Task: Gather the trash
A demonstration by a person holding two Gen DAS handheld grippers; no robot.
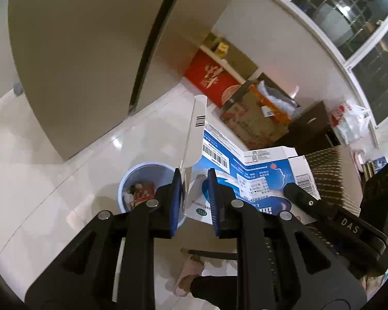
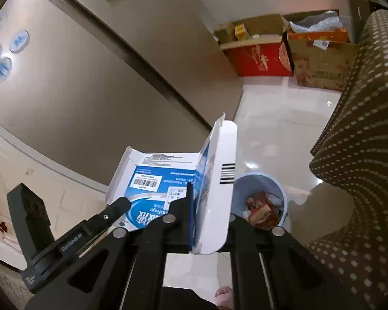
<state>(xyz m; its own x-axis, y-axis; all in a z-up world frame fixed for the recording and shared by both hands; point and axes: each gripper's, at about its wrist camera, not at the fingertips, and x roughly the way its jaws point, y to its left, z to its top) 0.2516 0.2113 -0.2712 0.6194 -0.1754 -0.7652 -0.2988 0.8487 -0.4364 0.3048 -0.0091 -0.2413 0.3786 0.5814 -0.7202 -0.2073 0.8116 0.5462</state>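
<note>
A flattened blue-and-white carton hangs in the air between my two grippers. In the left wrist view my left gripper is shut on one end of it, and a white flap stands up along the left pad. In the right wrist view my right gripper is shut on the flap at the other end of the carton. Each view also shows a finger of the other gripper resting on the carton. A light blue bin with red wrappers inside stands on the floor just below and beyond the carton.
A tall beige fridge stands close behind the bin. Red and brown cardboard boxes line the far wall. A brown dotted tablecloth hangs at the right. A person's slippered foot is on the glossy tiles.
</note>
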